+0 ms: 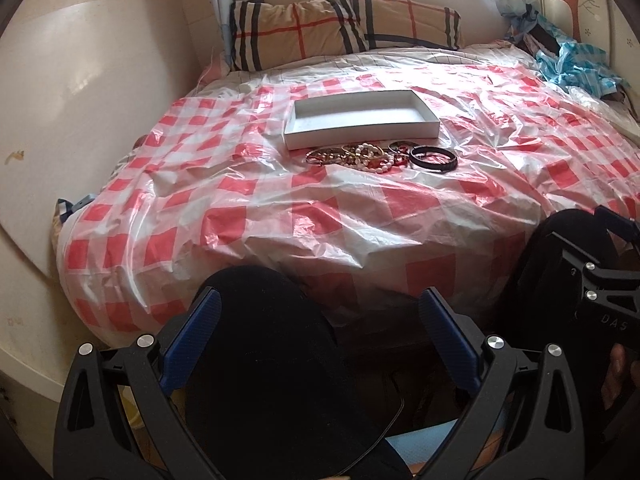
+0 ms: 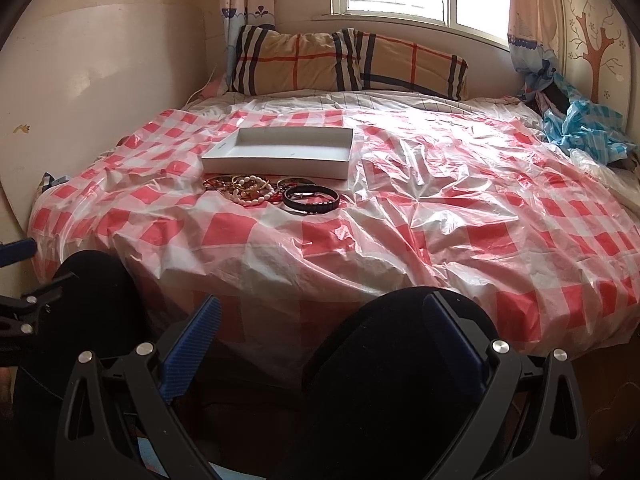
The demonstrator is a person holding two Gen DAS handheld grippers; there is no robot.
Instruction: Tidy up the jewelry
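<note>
A white box (image 1: 362, 120) sits empty on the checked plastic sheet (image 1: 280, 208), tangled bracelets (image 1: 372, 156) heaped just in front, the black bangle (image 1: 434, 158) rightmost. Beads could snag together and slide on the slick sheet. My left gripper (image 1: 320, 340) and right gripper (image 2: 320, 340) hang above my knees, jaws wide, holding nothing.

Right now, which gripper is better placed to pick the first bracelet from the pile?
Left, probably. In the left wrist view the bracelet pile lies almost dead ahead of the left gripper; from the right gripper it sits off to the left. Both are open, empty and well back.
</note>
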